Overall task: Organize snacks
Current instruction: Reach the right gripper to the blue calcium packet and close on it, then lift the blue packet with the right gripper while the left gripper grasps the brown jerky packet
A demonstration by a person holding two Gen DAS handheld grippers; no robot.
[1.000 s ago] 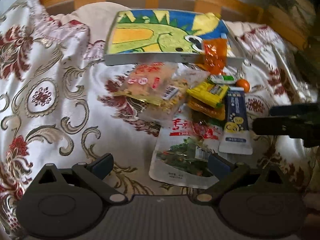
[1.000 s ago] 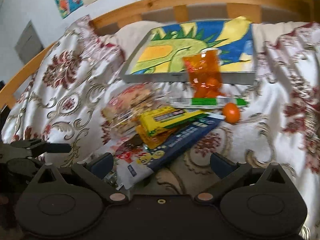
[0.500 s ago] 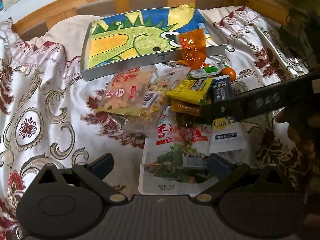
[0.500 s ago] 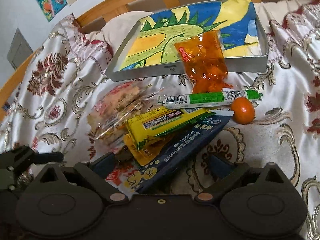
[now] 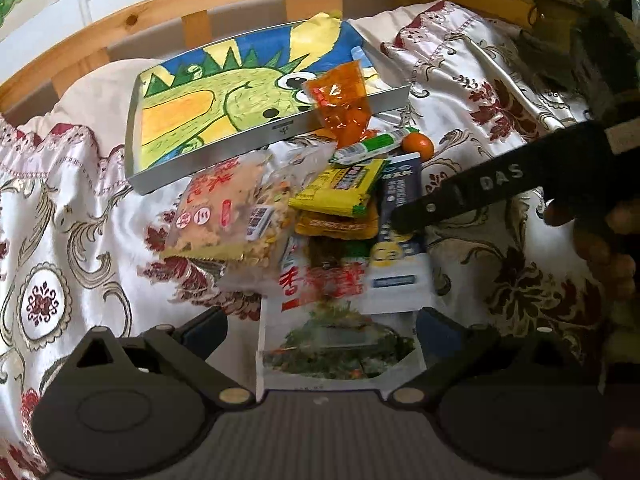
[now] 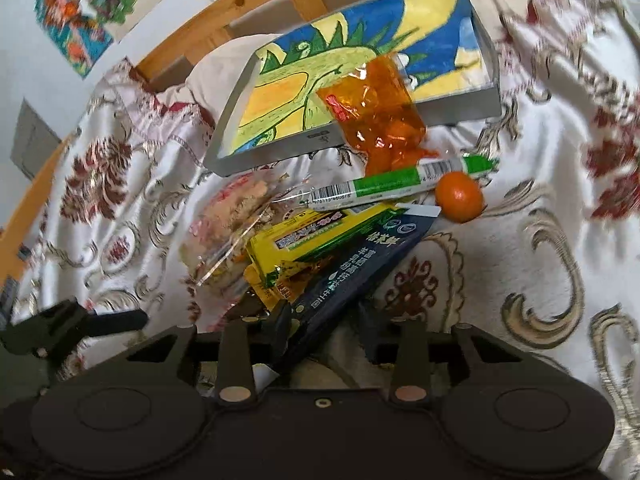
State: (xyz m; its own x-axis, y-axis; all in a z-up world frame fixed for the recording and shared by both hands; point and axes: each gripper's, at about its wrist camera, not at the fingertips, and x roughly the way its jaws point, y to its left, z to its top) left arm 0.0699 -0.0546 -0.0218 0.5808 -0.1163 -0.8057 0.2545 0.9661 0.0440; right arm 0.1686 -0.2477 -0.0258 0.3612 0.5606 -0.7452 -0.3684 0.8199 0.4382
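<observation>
A pile of snack packets lies on a flowered bedspread below a dinosaur-print tray (image 5: 224, 116) (image 6: 360, 72). My left gripper (image 5: 320, 332) is open over a white vegetable packet (image 5: 336, 344). My right gripper (image 6: 324, 332) has narrowed around the near end of a dark blue packet (image 6: 352, 272) (image 5: 400, 216), its fingers on either side. One right finger (image 5: 460, 196) reaches over that packet in the left wrist view. A yellow packet (image 6: 316, 240), a green-white stick (image 6: 400, 184), an orange jelly bag (image 6: 376, 120) and a small orange (image 6: 458, 196) lie beside it.
A clear bag of mixed snacks (image 5: 232, 212) lies left of the pile. A wooden bed rail (image 5: 240, 12) runs behind the tray. The left gripper's finger (image 6: 92, 324) shows at the left in the right wrist view.
My right gripper has moved forward onto the dark blue packet and its fingers have closed in from wide open. My left gripper has shifted slightly and stays open.
</observation>
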